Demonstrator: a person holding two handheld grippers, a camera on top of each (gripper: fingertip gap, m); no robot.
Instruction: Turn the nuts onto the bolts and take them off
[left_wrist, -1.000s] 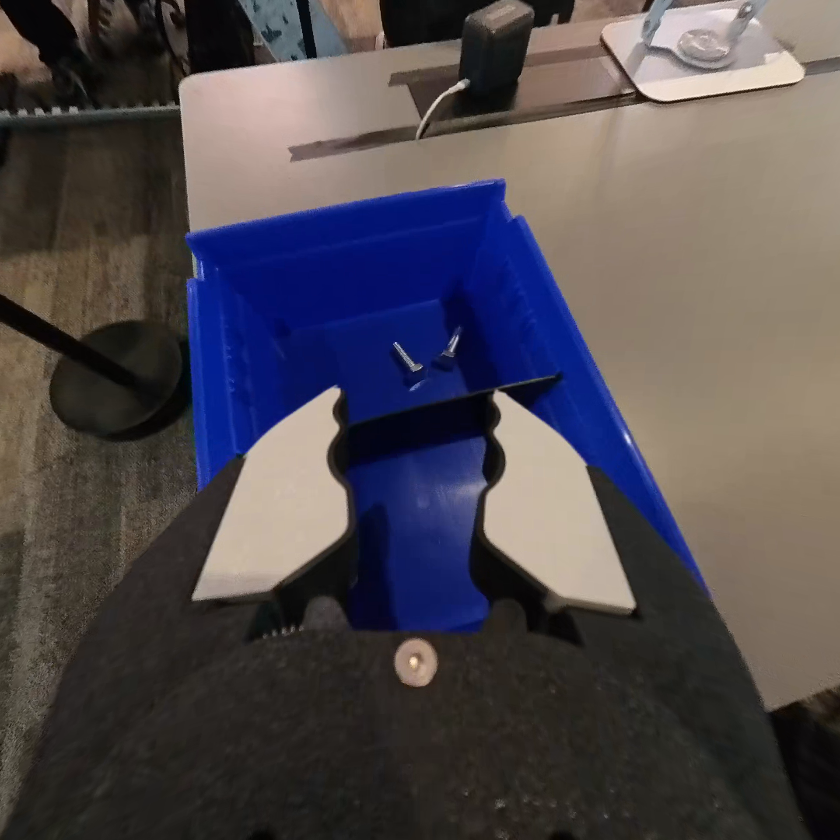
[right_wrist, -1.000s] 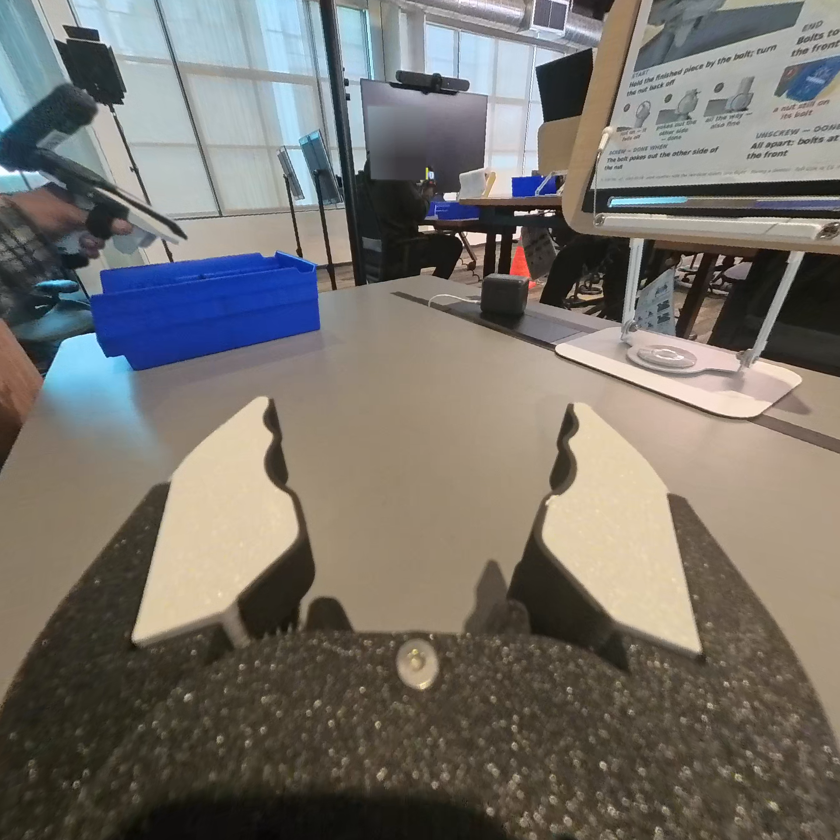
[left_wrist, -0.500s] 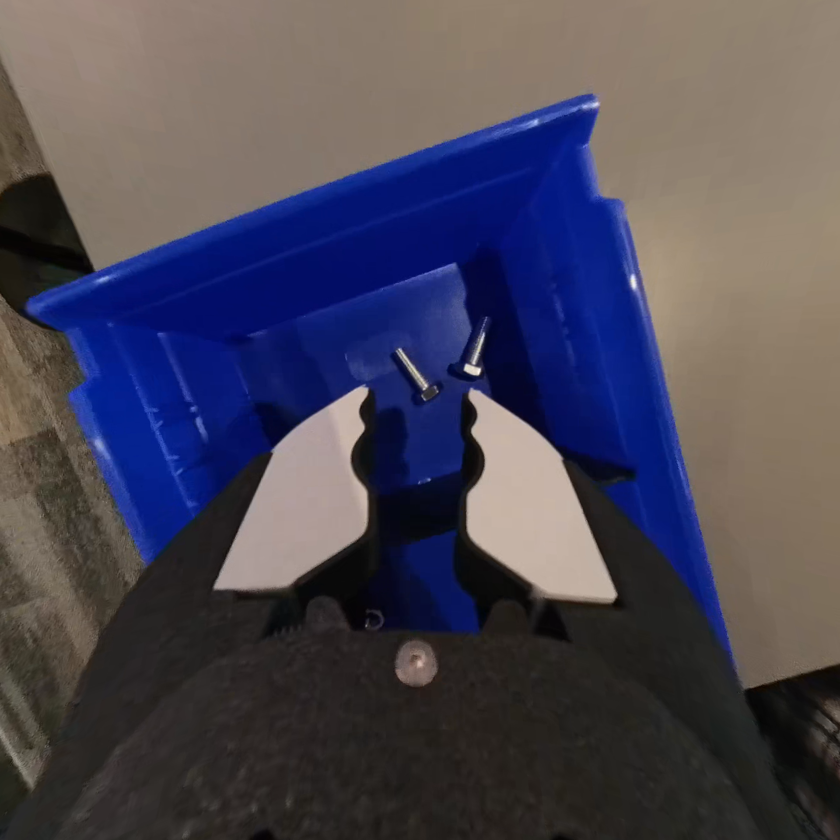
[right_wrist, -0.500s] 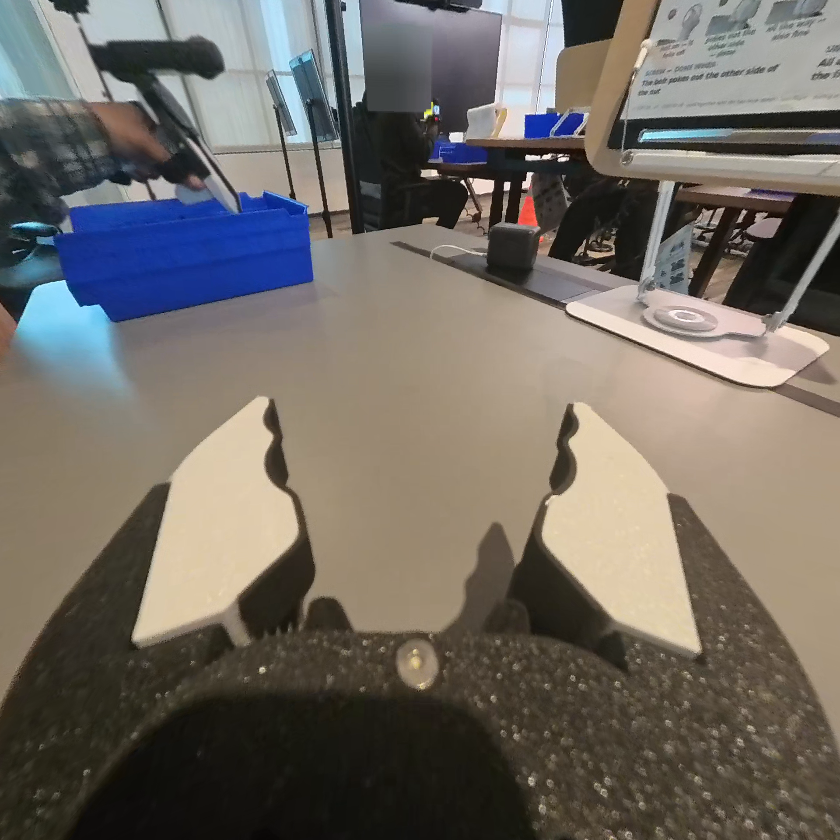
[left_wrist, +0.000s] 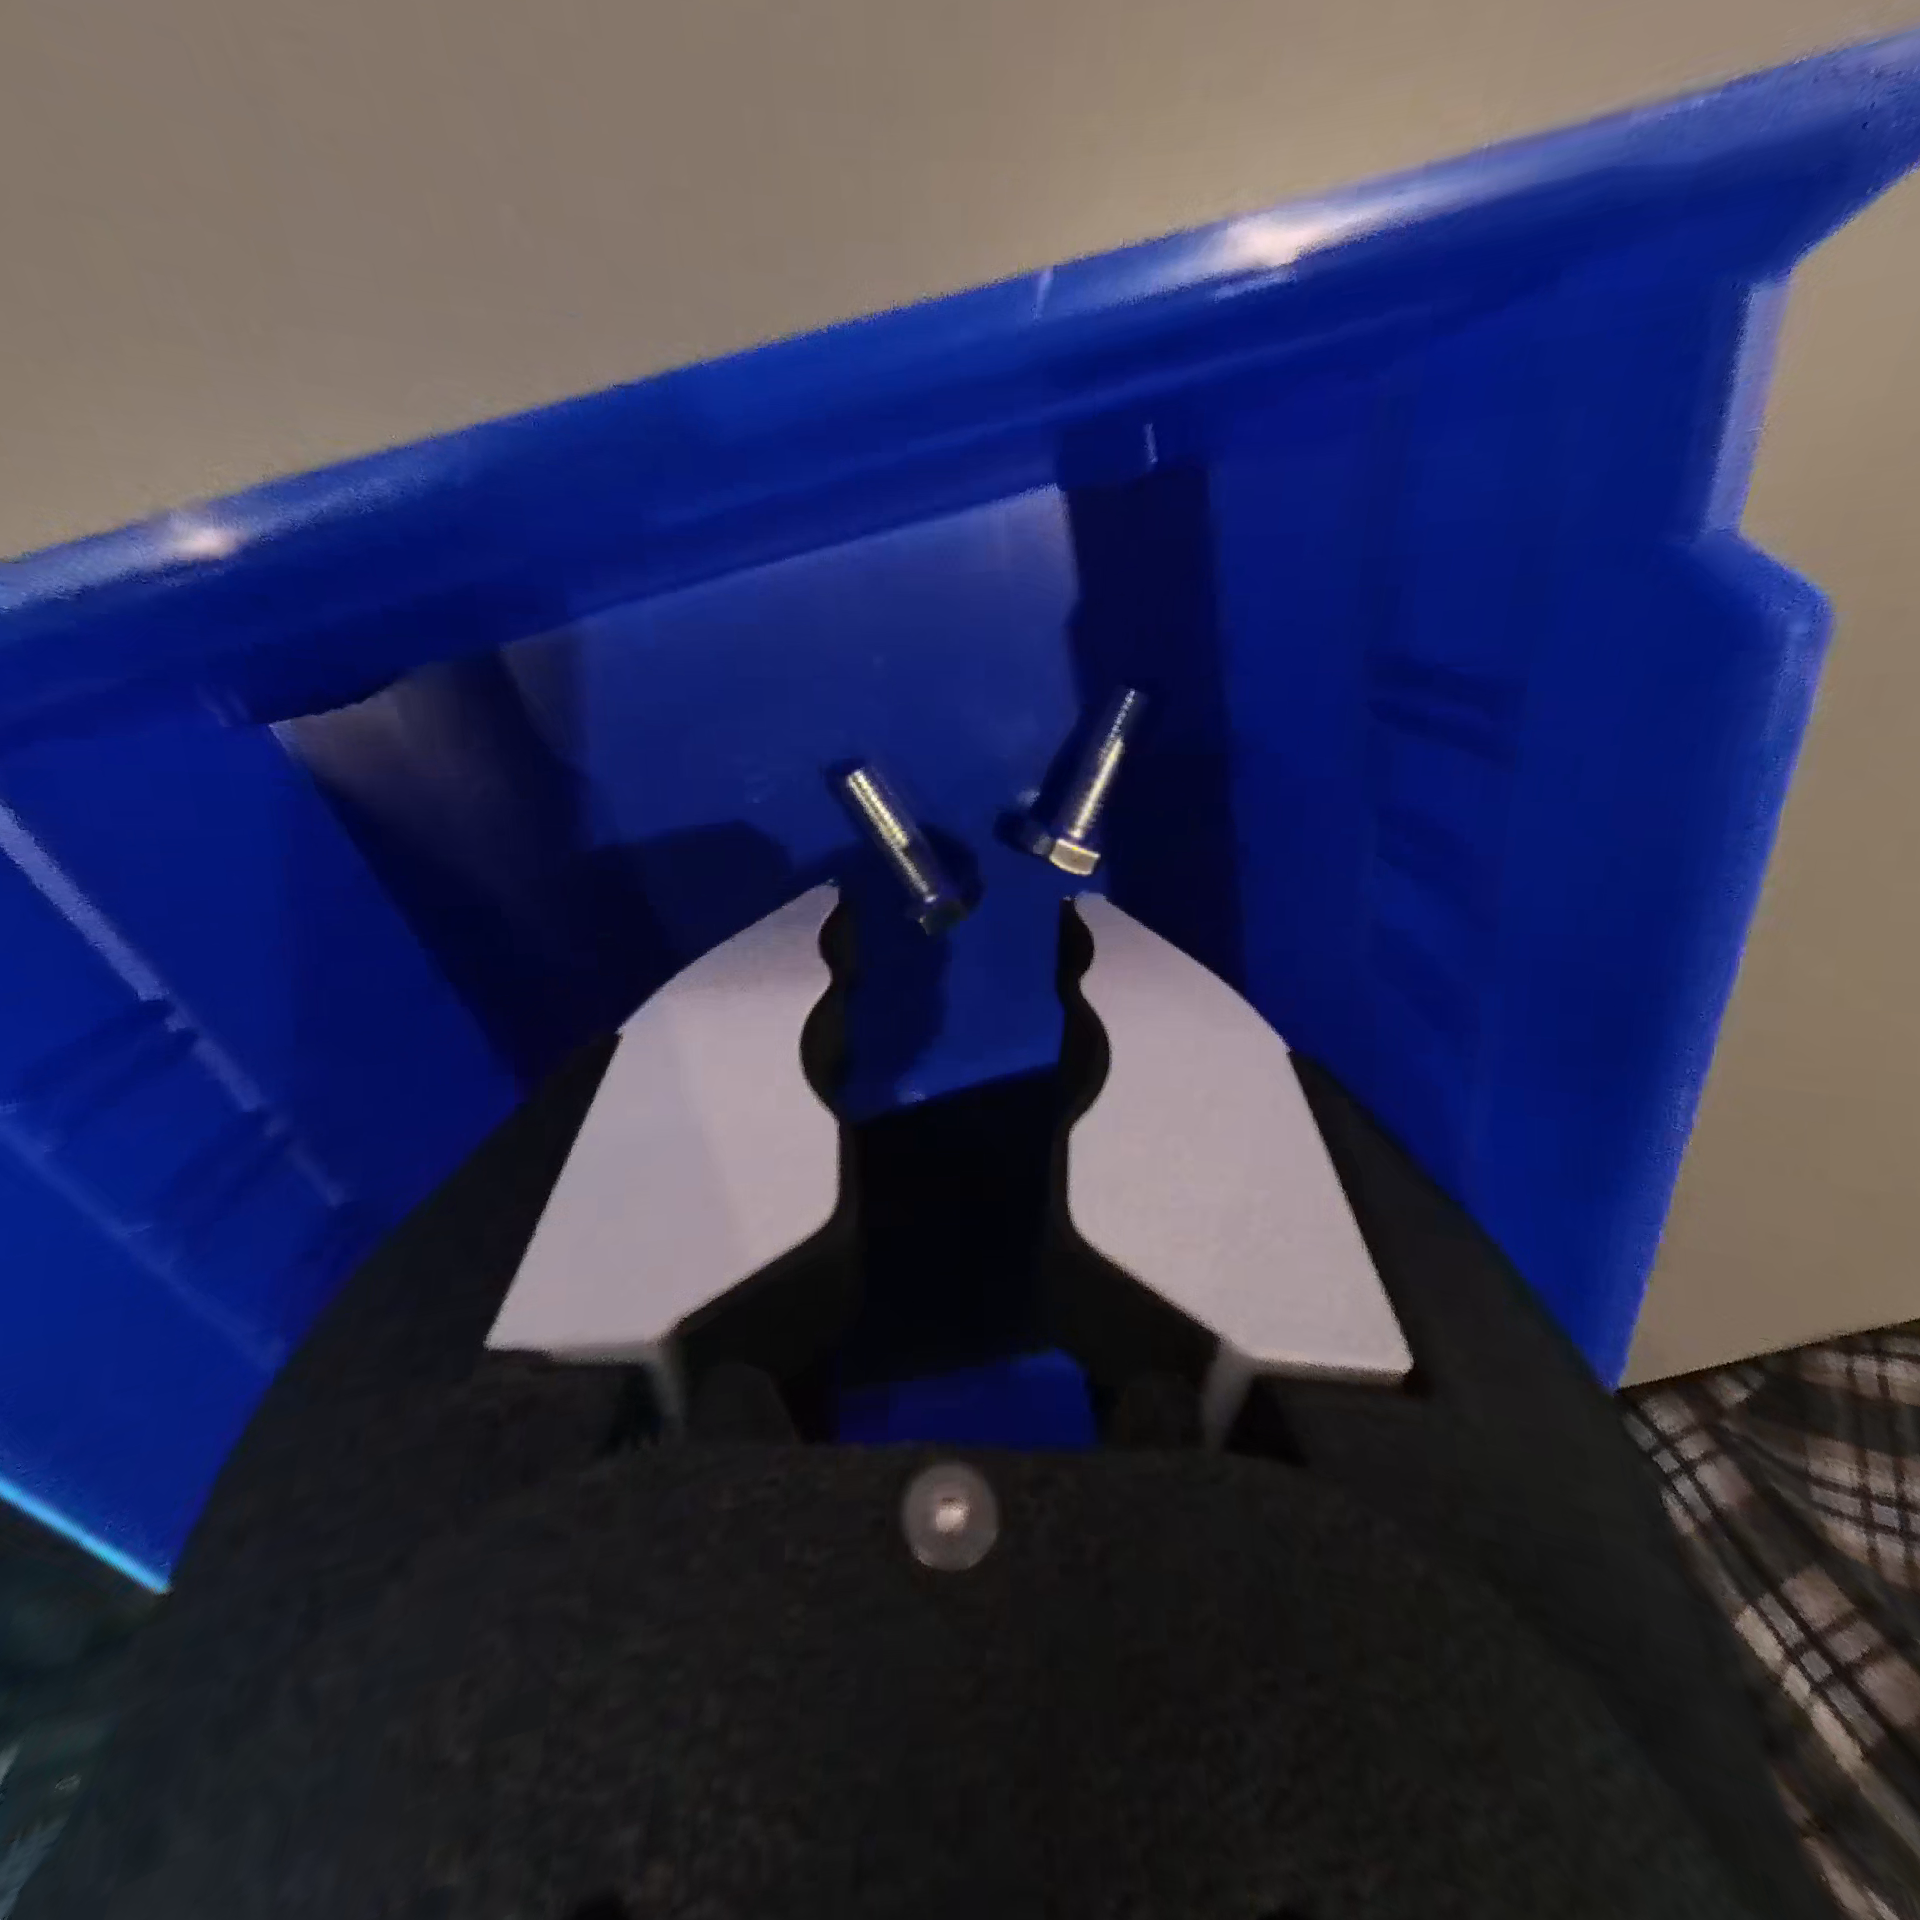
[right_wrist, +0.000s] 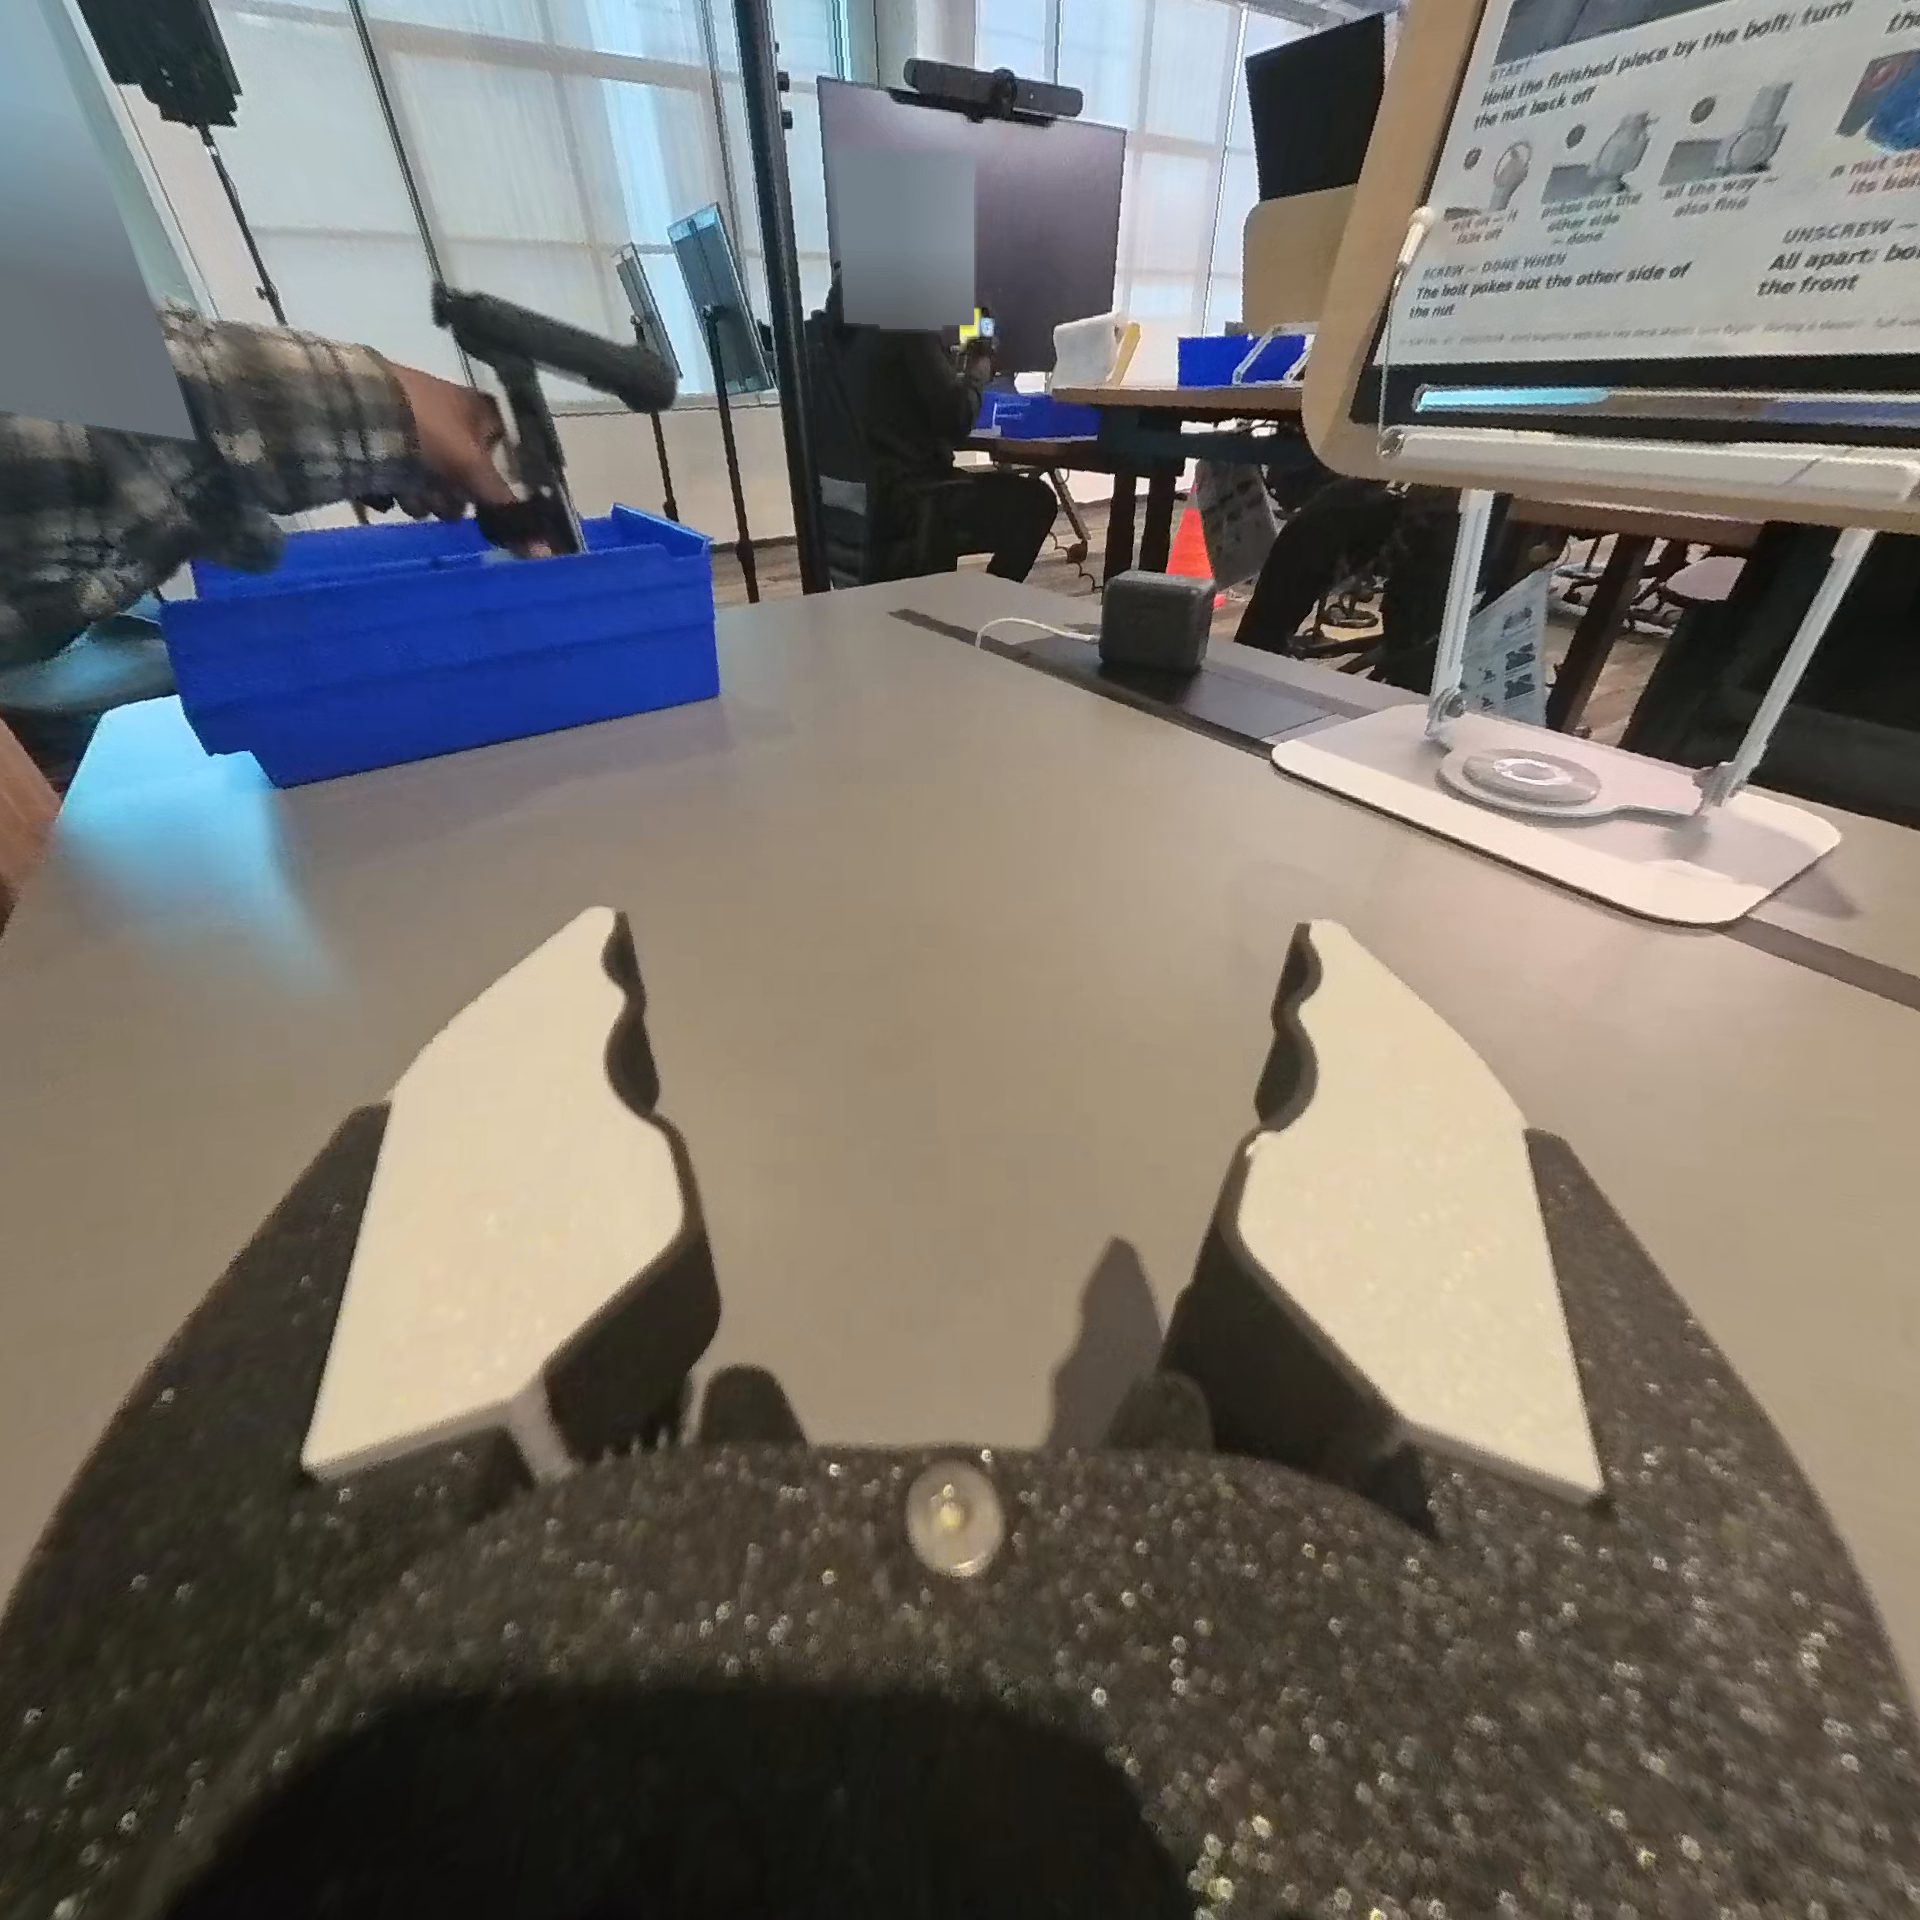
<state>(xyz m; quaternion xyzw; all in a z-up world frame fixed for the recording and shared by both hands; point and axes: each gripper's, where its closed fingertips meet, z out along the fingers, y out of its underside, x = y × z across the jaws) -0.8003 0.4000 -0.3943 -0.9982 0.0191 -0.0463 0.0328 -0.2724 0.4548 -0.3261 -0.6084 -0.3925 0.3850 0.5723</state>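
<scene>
- Left wrist view looks down into a blue bin (left_wrist: 1558, 935) with the left tool (left_wrist: 951, 914) inside it, jaws apart with a moderate gap and nothing between them.
- Two silver bolts lie flat on the bin floor just ahead of the tips: the left bolt (left_wrist: 902, 852) with its head toward the tool, and the right bolt (left_wrist: 1081, 800) close beside it, near the bin's right wall.
- No nut is clearly visible on either bolt, though the picture is blurred, so a small one could be missed.
- The step in hand looks like picking one bolt. The left bolt sits nearest the gap, so that is the better target.
- Centre the gap over its shank, not its head, and turn the jaws square across the shank so it seats in the wavy pads.
- Close slowly, since the neighbouring bolt may get nudged or pinched too.
- Right wrist view shows the right tool (right_wrist: 956, 966) over the bare grey worktop (right_wrist: 935, 790), jaws wide apart and empty, well away from the bin and free to take a nut.
</scene>
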